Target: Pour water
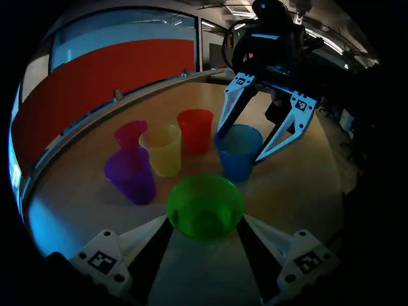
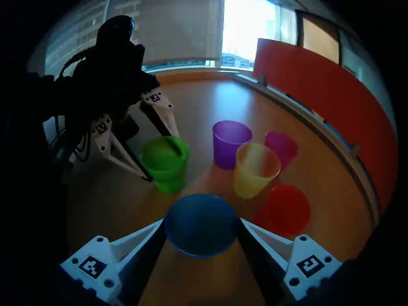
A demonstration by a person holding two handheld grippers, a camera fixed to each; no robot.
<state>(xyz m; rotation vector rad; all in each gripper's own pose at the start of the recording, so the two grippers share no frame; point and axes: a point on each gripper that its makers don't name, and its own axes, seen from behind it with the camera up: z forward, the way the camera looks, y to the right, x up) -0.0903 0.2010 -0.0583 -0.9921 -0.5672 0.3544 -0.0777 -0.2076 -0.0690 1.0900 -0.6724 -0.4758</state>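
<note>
A green cup point(image 1: 205, 206) stands upright on the wooden table point(image 1: 301, 188) between the fingers of my left gripper point(image 1: 205, 220), which is shut on its sides. Just beyond it a blue cup point(image 1: 238, 150) sits in my right gripper point(image 1: 237, 148). In the right gripper view the blue cup point(image 2: 201, 224) is close up, with my right gripper point(image 2: 202, 224) shut on it. Farther off is the green cup point(image 2: 164, 163) in the left gripper point(image 2: 164, 166). Both cups are upright. I cannot tell whether either one holds water.
A purple cup point(image 1: 131, 173), a yellow cup point(image 1: 163, 149), a pink cup point(image 1: 130, 133) and a red cup point(image 1: 195, 130) stand clustered left of the held cups. An orange wall panel point(image 1: 112, 71) runs beyond the table's far edge. A window point(image 2: 245, 30) lights the other end.
</note>
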